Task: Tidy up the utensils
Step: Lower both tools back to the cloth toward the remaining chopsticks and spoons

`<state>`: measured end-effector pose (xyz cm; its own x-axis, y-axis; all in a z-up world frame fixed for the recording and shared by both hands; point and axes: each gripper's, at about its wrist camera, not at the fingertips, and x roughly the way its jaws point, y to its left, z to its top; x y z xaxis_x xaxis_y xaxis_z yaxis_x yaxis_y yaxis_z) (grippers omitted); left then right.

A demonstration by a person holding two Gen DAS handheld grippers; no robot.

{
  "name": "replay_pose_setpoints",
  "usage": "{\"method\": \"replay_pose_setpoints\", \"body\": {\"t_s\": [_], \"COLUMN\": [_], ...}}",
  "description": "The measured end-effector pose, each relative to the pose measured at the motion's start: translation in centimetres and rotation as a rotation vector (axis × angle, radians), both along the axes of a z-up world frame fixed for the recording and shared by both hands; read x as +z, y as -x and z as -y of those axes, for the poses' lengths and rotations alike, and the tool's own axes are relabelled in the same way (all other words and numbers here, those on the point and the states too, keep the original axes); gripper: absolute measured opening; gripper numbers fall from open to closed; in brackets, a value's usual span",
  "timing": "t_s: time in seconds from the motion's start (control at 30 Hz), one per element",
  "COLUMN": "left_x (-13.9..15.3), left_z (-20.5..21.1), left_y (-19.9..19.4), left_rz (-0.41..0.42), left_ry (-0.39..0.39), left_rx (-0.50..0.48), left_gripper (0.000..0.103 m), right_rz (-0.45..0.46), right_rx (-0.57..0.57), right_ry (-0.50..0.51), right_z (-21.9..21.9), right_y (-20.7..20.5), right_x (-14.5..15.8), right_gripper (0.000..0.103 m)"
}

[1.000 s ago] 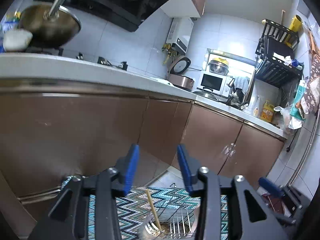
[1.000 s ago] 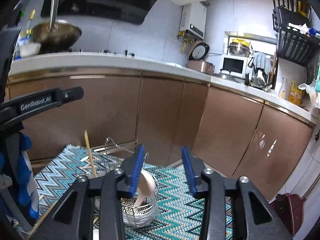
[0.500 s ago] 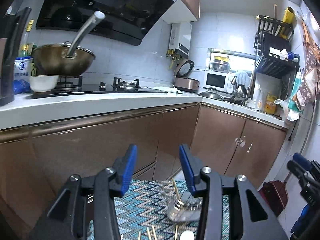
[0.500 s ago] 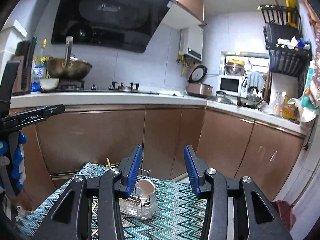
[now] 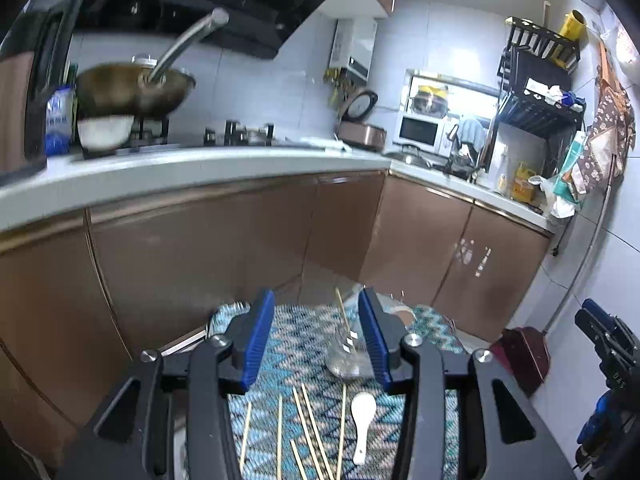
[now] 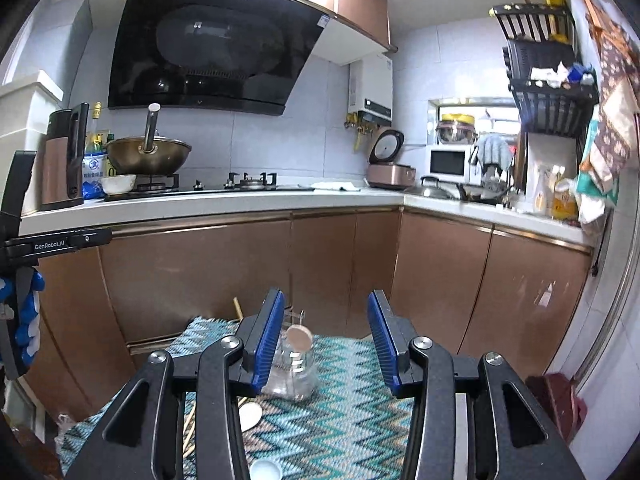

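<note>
Nearest the left camera, the black left gripper with blue pads (image 5: 316, 340) is hanging with its jaws parted and nothing between them. The matching right gripper (image 6: 326, 340) is likewise gaping and gripping nothing. Below them, thin wooden chopsticks (image 5: 308, 432) and a white ceramic spoon (image 5: 362, 420) are lying loose on the teal zigzag-patterned mat (image 6: 352, 412). Farther along it, a round wire-and-glass utensil holder (image 6: 294, 372) is standing upright, holding one spoon and one chopstick. Beyond, brown cabinet doors (image 6: 192, 280) are lining the counter.
</note>
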<state>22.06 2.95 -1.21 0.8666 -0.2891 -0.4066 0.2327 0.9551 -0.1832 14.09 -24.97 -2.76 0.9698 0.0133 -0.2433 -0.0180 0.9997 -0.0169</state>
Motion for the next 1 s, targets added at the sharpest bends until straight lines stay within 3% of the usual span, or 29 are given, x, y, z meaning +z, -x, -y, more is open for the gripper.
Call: {"method": "replay_pose_setpoints", "body": {"t_s": [0.37, 0.5, 0.7, 1.0], "left_x": [-7.3, -10.7, -16.4, -22.6], "left_z": [0.5, 0.9, 2.2, 3.7], "left_y": [-2.6, -4.6, -8.0, -13.4], "left_rz": [-0.242, -0.369, -0.573, -0.761], "left_ry": [0.025, 0.052, 0.077, 0.071], "left_rx": [-0.055, -0.080, -0.117, -0.103], "left_gripper": [0.042, 0.042, 0.041, 0.034], "right_rz": [-0.126, -0.181, -0.318, -0.542], "right_rx": [0.006, 0.020, 0.128, 0.230], "right_ry": [-0.103, -0.127, -0.178, -0.284], "right_z": [2.3, 2.7, 2.3, 1.7], "right_y": [0.1, -0.6, -2.9, -6.6], "right_x": [-5.3, -7.5, -12.1, -19.9], "right_gripper": [0.043, 0.043, 0.043, 0.043]}}
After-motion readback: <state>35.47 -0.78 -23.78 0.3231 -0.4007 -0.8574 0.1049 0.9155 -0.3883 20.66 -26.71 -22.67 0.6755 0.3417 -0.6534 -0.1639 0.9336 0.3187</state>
